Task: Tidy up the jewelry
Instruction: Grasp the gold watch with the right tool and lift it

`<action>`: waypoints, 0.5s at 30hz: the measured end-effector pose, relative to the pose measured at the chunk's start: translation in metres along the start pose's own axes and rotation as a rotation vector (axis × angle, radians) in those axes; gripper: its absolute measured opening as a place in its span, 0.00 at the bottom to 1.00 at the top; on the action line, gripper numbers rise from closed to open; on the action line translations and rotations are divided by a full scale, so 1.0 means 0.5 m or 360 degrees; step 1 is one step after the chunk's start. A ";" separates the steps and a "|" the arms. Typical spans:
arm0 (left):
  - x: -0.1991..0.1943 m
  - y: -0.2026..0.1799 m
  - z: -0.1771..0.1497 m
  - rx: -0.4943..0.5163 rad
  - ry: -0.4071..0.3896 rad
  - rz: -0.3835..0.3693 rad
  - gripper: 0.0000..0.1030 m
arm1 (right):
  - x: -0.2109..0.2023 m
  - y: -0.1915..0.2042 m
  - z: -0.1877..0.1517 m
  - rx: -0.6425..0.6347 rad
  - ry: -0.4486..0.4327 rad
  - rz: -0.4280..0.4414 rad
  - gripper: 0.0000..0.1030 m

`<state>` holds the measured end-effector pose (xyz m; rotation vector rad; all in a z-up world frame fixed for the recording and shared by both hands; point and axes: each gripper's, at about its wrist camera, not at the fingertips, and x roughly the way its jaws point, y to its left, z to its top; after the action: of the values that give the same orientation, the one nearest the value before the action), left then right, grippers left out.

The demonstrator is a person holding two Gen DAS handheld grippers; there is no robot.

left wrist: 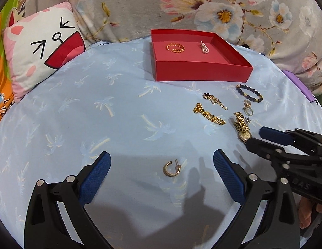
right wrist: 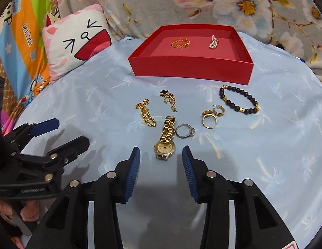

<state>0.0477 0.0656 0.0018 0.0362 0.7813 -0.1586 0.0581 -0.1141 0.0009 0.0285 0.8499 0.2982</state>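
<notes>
Looking at a light blue sheet (left wrist: 98, 108) with a faint palm-tree print, everything lying spread on it. Sitting at the far side: a red tray (right wrist: 190, 67), already holding a gold chain ring (right wrist: 180, 42) on the left and a small pearl piece (right wrist: 213, 41) on the right, well apart. Still waiting out on the sheet, in front of the tray: a dark beaded bracelet (right wrist: 239, 99) over on the right, a gold hoop earring (right wrist: 218, 111) touching a chunky gold ring (right wrist: 209, 120), a silver stone ring (right wrist: 184, 131) just beside the strap of a gold watch (right wrist: 165, 143), a beaded gold chain (right wrist: 146, 114) to the left, and a dangly gold piece with a dark flower (right wrist: 168, 98) behind that. Hanging low and tilted down over the watch: right gripper (right wrist: 161, 155), jaws parted maybe halfway, blue pads (right wrist: 132, 172) flanking the watch face on either side without touching it, so gripping nothing. Sitting over to the left: left gripper (left wrist: 162, 161), jaws spread wide, a second gold hoop earring (left wrist: 171, 169) lying loose on the sheet between the pads, clear of both. Also showing, a hand (right wrist: 30, 209) wrapped around the left gripper's handle. Leaning at the back left, a cartoon-face pillow (left wrist: 42, 47), with a flowery grey blanket (left wrist: 223, 6) bunched up behind the tray.
</notes>
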 end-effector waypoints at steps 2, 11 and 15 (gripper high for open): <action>0.004 0.003 -0.001 -0.0003 0.0013 -0.0013 0.94 | 0.014 0.000 0.007 0.0004 0.0022 -0.0010 0.33; 0.016 0.004 -0.006 -0.0001 0.0054 -0.0052 0.94 | 0.026 -0.012 0.007 0.0027 0.0046 -0.0032 0.20; 0.014 0.001 -0.007 0.0007 0.0049 -0.0058 0.94 | 0.000 -0.030 -0.004 0.0061 0.0006 -0.0032 0.20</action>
<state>0.0499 0.0656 -0.0055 0.0288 0.8126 -0.1947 0.0601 -0.1287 -0.0024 0.0554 0.8593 0.2631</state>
